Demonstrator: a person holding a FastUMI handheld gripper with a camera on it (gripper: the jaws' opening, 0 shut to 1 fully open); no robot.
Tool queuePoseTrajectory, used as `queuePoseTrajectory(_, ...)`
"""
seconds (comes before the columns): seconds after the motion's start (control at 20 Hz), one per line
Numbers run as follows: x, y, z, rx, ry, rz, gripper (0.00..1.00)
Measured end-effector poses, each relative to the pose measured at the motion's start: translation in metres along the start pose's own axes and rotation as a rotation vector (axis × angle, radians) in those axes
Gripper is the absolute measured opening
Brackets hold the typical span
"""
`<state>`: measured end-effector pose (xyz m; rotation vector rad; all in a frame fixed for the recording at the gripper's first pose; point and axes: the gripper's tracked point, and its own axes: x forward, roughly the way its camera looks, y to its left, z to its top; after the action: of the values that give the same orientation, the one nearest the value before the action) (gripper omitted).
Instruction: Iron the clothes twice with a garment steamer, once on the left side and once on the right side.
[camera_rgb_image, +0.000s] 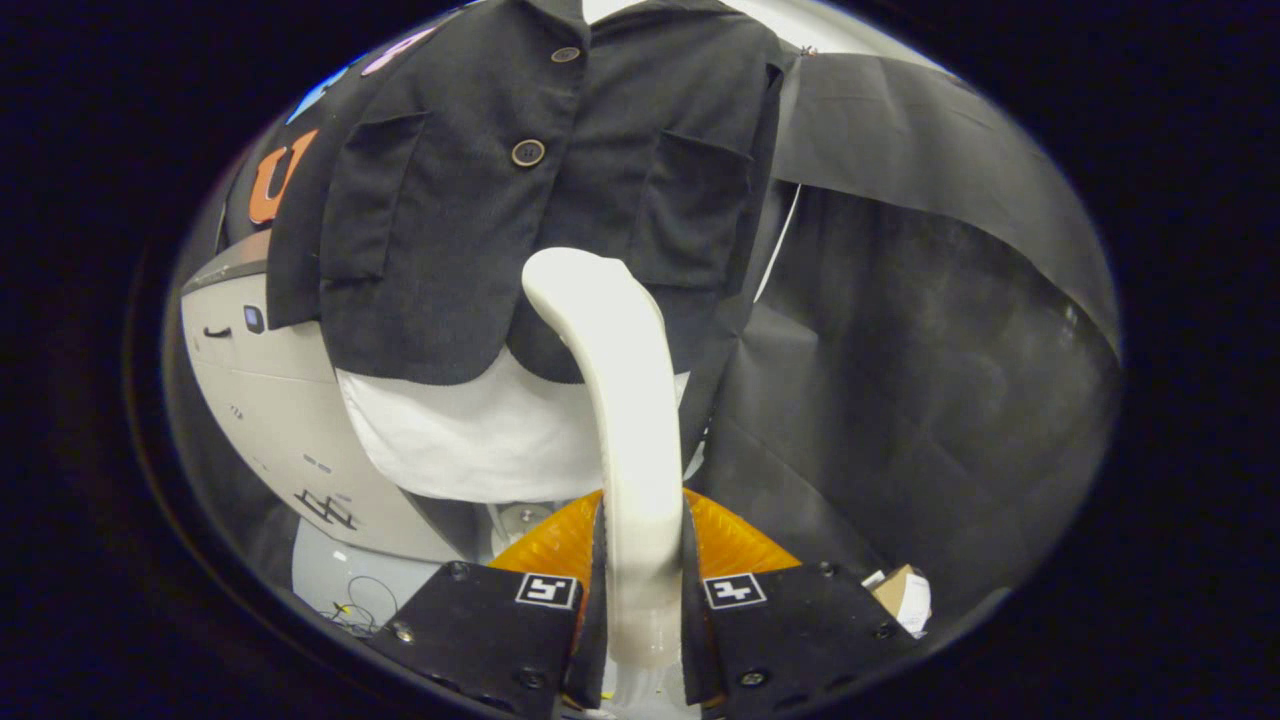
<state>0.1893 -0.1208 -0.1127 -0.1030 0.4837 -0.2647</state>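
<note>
Two fingers of the gripper (640, 590) clamp the cream-white curved plastic garment steamer (615, 380), its head at twelve o'clock ahead, against the dark buttoned fabric jacket (450, 220) over a white undergarment (460, 430).

Steamer (620, 400) between jaws, before jacket (480, 200)

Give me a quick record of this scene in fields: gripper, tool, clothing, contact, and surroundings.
gripper: gripper shut on the steamer, both fingers pressing its handle
tool: white steamer, handle between the fingers, head curving up toward the jacket
clothing: dark buttoned jacket hanging over a white shirt
contact: steamer head lies at the jacket's lower hem, near the middle; touching cannot be told
surroundings: grey-white machine beside the jacket; small box low down by the fingers
</note>
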Motion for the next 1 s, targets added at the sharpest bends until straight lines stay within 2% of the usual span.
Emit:
queuePoseTrajectory(0.25,-0.013,-0.015,-0.006,0.070,-0.019,0.063,0.33)
queuePoseTrajectory(0.4,-0.046,-0.018,-0.010,0.102,-0.052,0.092,0.33)
queuePoseTrajectory(0.7,-0.171,-0.001,0.001,0.116,-0.198,0.161,0.33)
queuePoseTrajectory(1.0,-0.294,0.048,-0.004,0.134,-0.311,0.211,0.33)
